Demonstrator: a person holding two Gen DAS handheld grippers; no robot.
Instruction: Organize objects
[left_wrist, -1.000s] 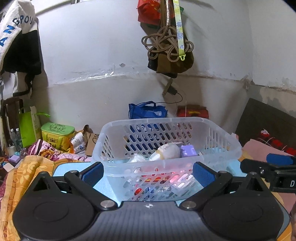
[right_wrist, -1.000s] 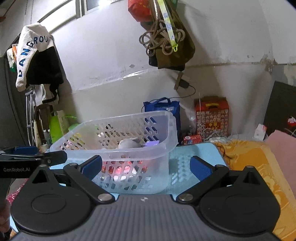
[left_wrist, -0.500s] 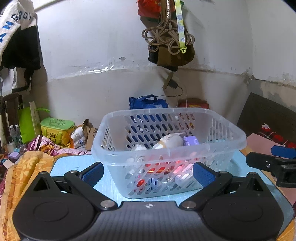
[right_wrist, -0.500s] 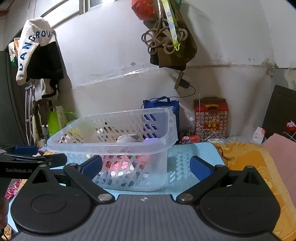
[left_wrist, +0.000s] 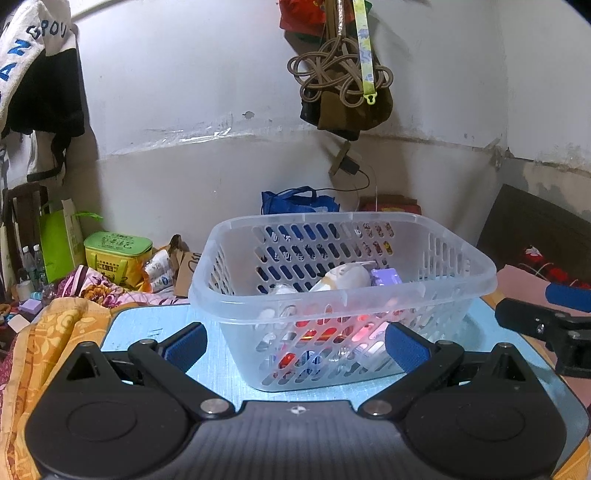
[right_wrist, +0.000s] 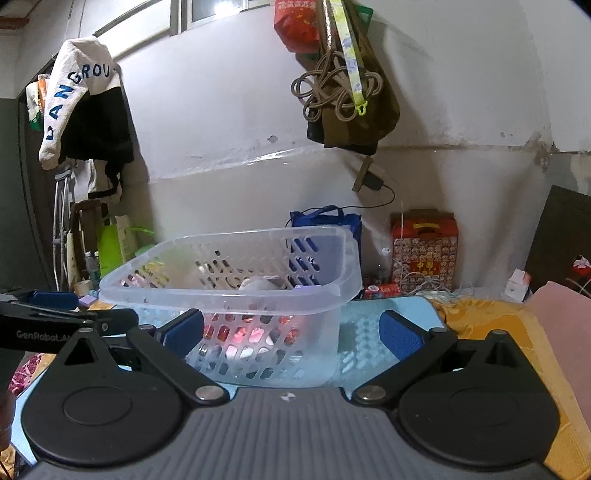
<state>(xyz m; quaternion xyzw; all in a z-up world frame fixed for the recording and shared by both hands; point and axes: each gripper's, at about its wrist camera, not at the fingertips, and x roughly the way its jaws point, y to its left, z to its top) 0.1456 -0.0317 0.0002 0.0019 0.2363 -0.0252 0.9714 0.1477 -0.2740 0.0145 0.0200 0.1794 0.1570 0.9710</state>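
Sorting looks nearly finished: small items lie inside the clear plastic basket (left_wrist: 343, 291) on the blue table (left_wrist: 207, 354), nothing loose nearby, both grippers' fingers apart and empty.

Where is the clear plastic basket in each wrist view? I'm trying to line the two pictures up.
Left wrist: clear plastic basket centre, beyond the open fingers.
Right wrist: basket left of centre.
Shared landmark: blue bag by the wall behind it.
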